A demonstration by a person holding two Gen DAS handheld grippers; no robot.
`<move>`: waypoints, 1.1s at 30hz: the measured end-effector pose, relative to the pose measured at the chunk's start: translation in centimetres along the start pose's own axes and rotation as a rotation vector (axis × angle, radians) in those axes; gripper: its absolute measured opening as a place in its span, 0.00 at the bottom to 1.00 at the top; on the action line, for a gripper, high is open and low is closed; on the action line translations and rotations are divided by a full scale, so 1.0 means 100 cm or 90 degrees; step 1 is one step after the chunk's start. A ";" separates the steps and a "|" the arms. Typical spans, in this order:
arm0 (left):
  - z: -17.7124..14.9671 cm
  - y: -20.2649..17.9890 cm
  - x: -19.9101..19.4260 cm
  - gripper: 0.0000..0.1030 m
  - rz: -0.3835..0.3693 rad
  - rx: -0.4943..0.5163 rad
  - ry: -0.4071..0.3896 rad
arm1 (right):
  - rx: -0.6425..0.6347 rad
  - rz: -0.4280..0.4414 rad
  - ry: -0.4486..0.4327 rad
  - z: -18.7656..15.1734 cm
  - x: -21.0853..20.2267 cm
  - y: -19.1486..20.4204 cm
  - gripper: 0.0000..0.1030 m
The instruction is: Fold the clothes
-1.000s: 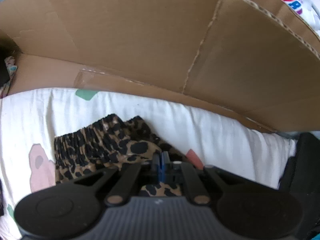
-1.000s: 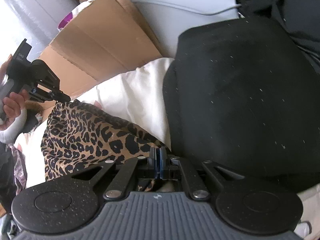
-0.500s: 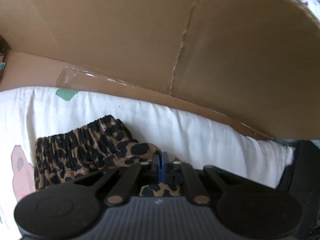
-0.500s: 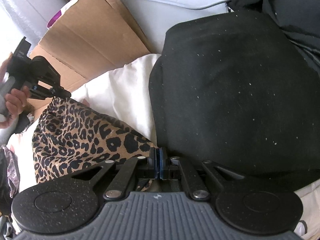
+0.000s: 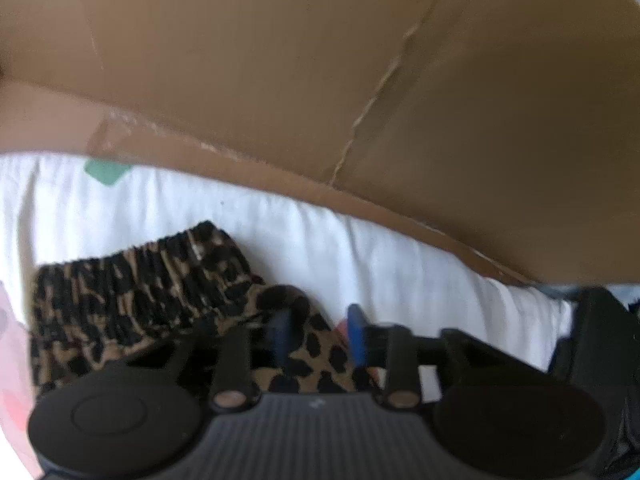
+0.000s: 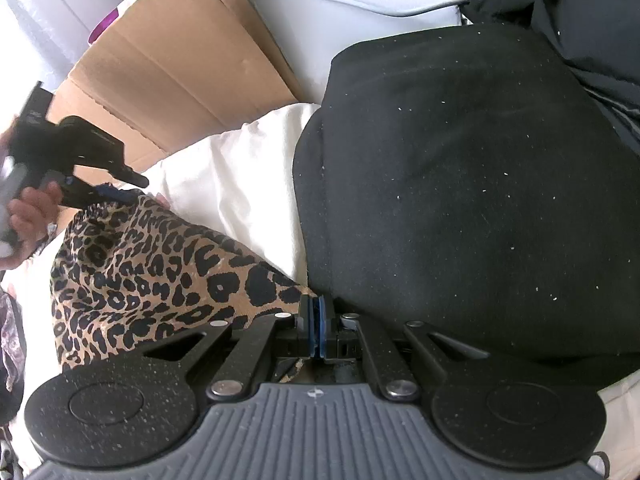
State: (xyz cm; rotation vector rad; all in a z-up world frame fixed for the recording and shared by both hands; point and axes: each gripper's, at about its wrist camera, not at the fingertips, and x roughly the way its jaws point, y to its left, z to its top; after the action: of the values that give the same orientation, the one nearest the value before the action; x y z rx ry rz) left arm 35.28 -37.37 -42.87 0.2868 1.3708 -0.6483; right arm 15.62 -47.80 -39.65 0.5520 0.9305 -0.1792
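Leopard-print fabric shorts lie folded on the white sheet near its cardboard-lined far edge, long axis running between the hands; the left gripper opens over the waistband-end corner, cloth between its parting pads; the right gripper pinches the opposite corner shut.

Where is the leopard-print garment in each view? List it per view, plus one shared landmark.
Left wrist: leopard-print garment lower left, its fabric between the opening left gripper.
Right wrist: lower left, its corner at the shut right gripper.
Shared landmark: cardboard behind the white sheet.
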 end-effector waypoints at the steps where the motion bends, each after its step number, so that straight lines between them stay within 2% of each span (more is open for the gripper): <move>1: -0.004 -0.005 -0.003 0.32 -0.002 0.017 0.008 | 0.002 0.000 0.000 0.000 0.000 0.000 0.00; 4: -0.019 -0.024 -0.007 0.21 -0.011 0.073 0.037 | 0.008 0.001 -0.001 -0.001 0.001 -0.001 0.00; 9: -0.059 -0.054 0.006 0.21 -0.016 0.165 0.104 | 0.019 0.002 -0.001 0.000 0.002 -0.003 0.00; 14: -0.079 -0.073 0.015 0.21 0.005 0.233 0.091 | 0.010 -0.003 0.000 0.001 0.002 0.000 0.00; 24: -0.066 -0.092 0.030 0.21 0.006 0.218 0.056 | 0.019 -0.013 -0.002 0.003 -0.001 0.006 0.01; 28: -0.066 -0.090 0.021 0.23 0.003 0.189 0.051 | 0.064 -0.025 -0.018 0.001 -0.006 0.002 0.04; 30: -0.066 -0.085 0.007 0.24 0.003 0.156 0.049 | 0.102 -0.026 -0.031 0.001 -0.011 -0.001 0.08; 32: -0.068 -0.080 -0.009 0.34 0.007 0.144 0.045 | 0.121 -0.025 -0.041 0.001 -0.016 -0.001 0.20; 33: -0.070 -0.079 -0.017 0.35 0.010 0.145 0.042 | 0.115 -0.028 -0.049 0.001 -0.021 0.000 0.22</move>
State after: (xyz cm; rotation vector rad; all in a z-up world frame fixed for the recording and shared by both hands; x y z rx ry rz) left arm 24.90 -39.40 -41.21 0.5044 1.3572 -0.7891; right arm 14.46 -48.06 -37.94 0.6878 0.8558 -0.3242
